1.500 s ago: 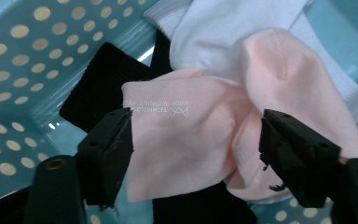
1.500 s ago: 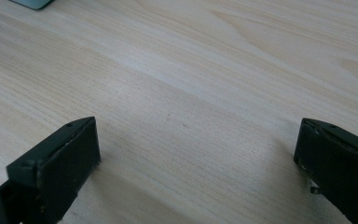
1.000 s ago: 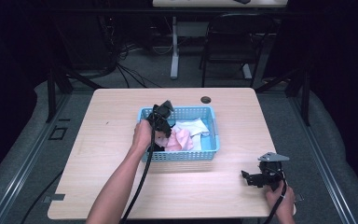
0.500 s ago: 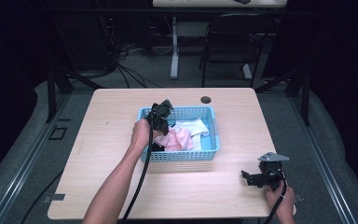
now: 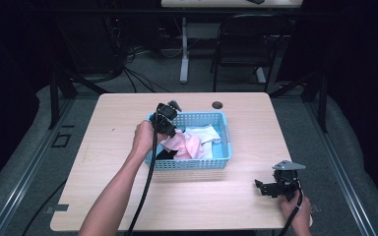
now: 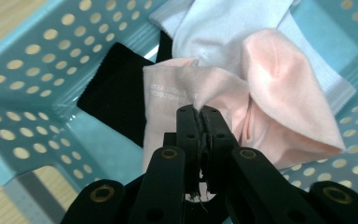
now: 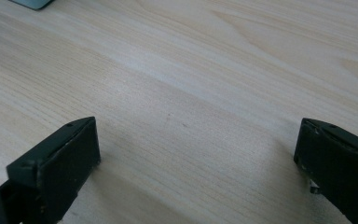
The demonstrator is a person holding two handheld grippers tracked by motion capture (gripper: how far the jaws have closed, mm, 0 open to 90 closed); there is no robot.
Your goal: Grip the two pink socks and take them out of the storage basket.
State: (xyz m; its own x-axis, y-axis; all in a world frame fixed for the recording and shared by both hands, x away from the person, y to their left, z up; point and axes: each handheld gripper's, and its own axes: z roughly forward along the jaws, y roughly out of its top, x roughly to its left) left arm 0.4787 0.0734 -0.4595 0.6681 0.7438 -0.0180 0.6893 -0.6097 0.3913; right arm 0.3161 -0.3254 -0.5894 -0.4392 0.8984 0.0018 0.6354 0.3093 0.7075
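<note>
We have the pink cloth pinched and coming up out of the basket.

Since a second ago our left gripper point(image 6: 200, 112) has closed on the pink cloth point(image 6: 242, 93) inside the blue basket point(image 5: 216, 162) and begun lifting; white cloth point(image 6: 223, 23) at 12 o'clock and black cloth point(image 6: 116, 98) at 9 o'clock overlap it, while the right gripper point(image 7: 196, 158) rests wide open on the table point(image 5: 128, 191).
</note>
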